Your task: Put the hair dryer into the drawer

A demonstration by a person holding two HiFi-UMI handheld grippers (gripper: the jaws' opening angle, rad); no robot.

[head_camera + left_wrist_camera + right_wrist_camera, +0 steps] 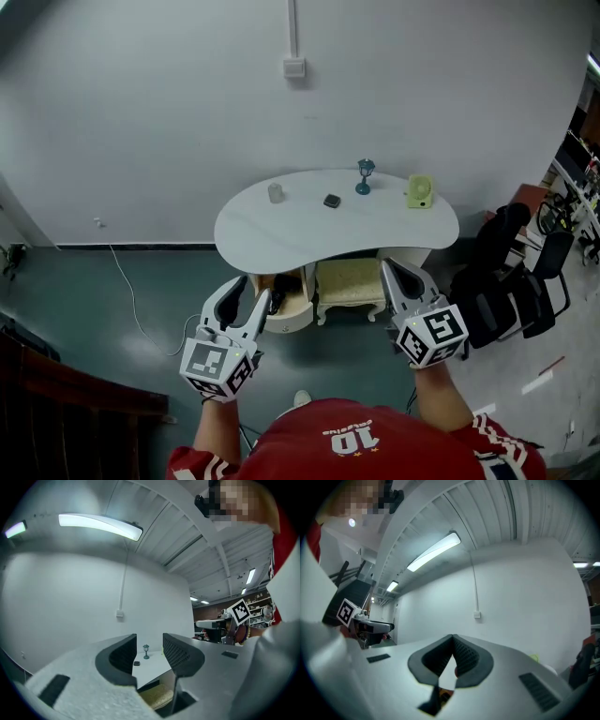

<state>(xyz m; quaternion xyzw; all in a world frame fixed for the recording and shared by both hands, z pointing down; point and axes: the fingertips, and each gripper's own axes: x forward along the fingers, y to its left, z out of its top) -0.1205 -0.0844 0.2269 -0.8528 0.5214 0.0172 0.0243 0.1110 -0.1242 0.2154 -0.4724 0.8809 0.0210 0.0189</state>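
dark-and-orange shape, likely hair dryer point(279, 287), lies in open drawer point(292, 319) under table point(281, 236), just ahead of left gripper point(247, 293); long axis unclear. left gripper nearer, jaws apart, empty. right gripper point(394, 272) closed tip to tip, empty.

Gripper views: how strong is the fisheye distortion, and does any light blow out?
Left gripper view: heavy fisheye, black corners, the long white ceiling lamp bows and blows out. Right gripper view: same warp, its ceiling strip lamp also glares. Head view: even light, sharp, mild bending at the edges.
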